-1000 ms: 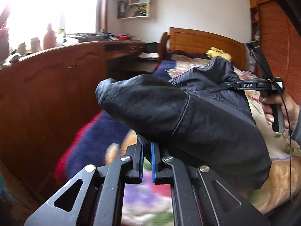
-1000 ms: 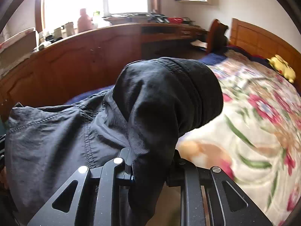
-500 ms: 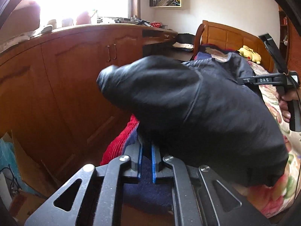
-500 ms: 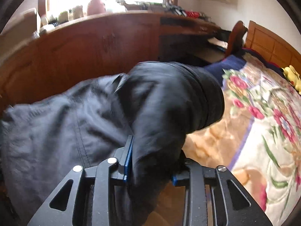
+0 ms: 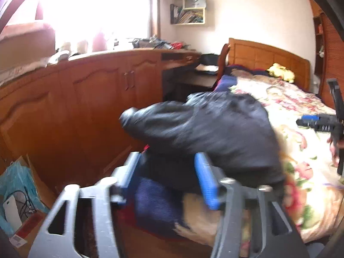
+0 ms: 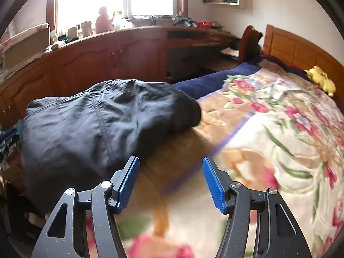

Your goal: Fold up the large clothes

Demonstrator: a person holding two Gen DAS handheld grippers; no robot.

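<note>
The dark navy garment lies in a loose heap on the near left corner of the bed. My left gripper is blurred and its jaws are opening. The garment's near edge lies between the blue pads, which do not press on it. In the right wrist view the garment rests ahead and to the left. My right gripper is opening too, with only the floral blanket showing between its pads. The left wrist view shows the right gripper off to the right of the garment, held by a hand.
Wooden cabinets run along the left wall beside the bed, with a desk and a chair further back. A yellow plush toy lies by the headboard. On the floor at left a cardboard box holds a blue bag.
Both grippers were shut on the lifted garment. Both have since opened and let go, and the garment has dropped onto the bed. The right gripper has drawn away from it to the right.
</note>
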